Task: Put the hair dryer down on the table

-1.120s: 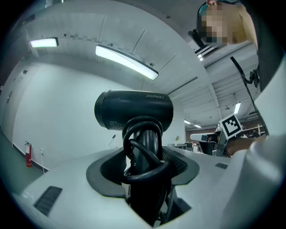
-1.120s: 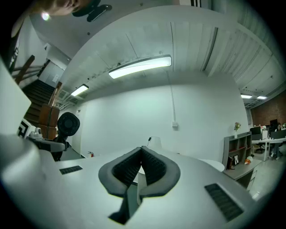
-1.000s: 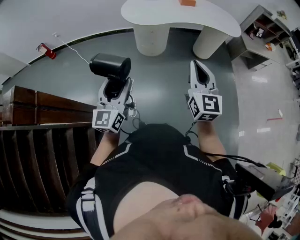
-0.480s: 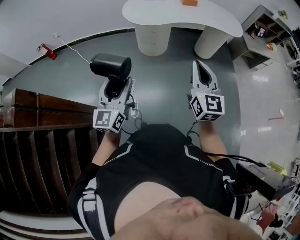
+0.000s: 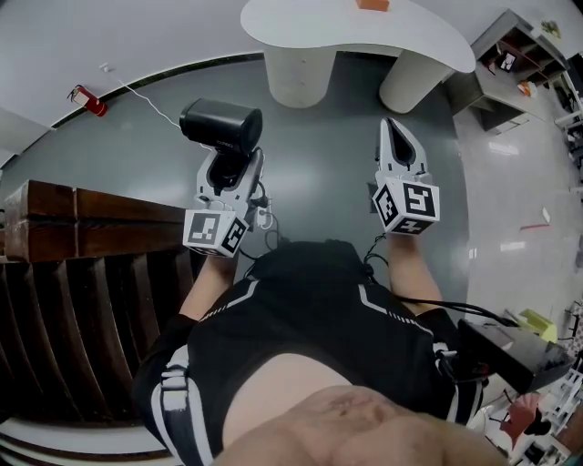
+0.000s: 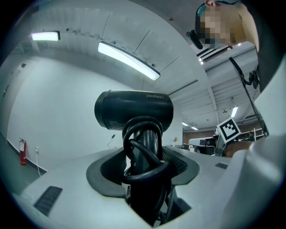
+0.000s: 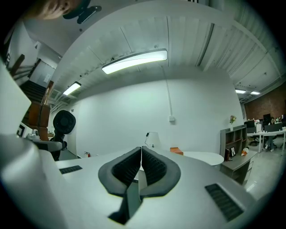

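Observation:
A black hair dryer [image 5: 221, 125] stands upright in the air, barrel on top, with its cord coiled around the handle. My left gripper [image 5: 230, 166] is shut on that wrapped handle; in the left gripper view the hair dryer [image 6: 134, 109] rises between the pads of the left gripper [image 6: 144, 154]. My right gripper [image 5: 393, 132] is level beside it, apart from the dryer, its jaws together with nothing held. The right gripper [image 7: 141, 151] view shows the pads meeting and the hair dryer [image 7: 64, 121] far left. The white table [image 5: 301, 23] lies ahead of both grippers.
An orange object [image 5: 369, 5] lies on the table, which stands on two thick round legs [image 5: 296, 73]. A dark wooden stair rail [image 5: 82, 209] runs at the left. A red fire extinguisher [image 5: 85, 94] stands by the far wall. Shelves [image 5: 510, 55] stand at the right.
Both grippers have drifted a little toward the white table, the left one carrying the hair dryer. Neither grip has changed.

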Motion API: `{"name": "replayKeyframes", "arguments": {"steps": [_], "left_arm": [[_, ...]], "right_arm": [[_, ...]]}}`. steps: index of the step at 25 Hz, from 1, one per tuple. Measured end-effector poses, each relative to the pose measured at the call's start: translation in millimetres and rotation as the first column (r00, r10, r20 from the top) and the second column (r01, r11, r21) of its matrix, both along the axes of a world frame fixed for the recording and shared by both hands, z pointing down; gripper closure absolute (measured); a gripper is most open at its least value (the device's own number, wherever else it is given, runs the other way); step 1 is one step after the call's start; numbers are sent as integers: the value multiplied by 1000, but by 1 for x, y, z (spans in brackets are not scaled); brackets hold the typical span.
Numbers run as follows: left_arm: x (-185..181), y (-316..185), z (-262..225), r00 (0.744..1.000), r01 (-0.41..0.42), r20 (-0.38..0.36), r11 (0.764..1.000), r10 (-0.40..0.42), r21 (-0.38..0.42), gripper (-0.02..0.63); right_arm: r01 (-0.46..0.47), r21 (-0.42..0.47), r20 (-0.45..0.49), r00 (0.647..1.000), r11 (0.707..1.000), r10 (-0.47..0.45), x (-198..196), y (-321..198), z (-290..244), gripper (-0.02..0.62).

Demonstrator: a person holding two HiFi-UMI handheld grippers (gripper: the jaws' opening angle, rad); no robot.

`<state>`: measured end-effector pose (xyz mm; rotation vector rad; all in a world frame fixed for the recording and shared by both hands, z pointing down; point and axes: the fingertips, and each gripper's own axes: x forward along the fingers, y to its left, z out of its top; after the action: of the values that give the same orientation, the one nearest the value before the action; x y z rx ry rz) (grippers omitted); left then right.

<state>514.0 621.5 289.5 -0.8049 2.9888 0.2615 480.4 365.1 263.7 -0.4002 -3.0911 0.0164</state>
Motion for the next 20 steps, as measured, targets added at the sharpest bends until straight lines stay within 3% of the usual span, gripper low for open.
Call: {"name": "replayKeyframes", "arguments": {"steps": [9, 20], "left_arm": [[-27, 1, -1, 999, -38, 10, 999, 38, 17, 340], [-101, -32, -6, 1000, -23, 13, 1000, 23, 6, 339]], "right_arm": [[17, 33, 3, 1000, 999, -17, -17, 17, 1, 568], [58, 25, -5, 998, 998, -58, -104, -11, 7, 568]]}}
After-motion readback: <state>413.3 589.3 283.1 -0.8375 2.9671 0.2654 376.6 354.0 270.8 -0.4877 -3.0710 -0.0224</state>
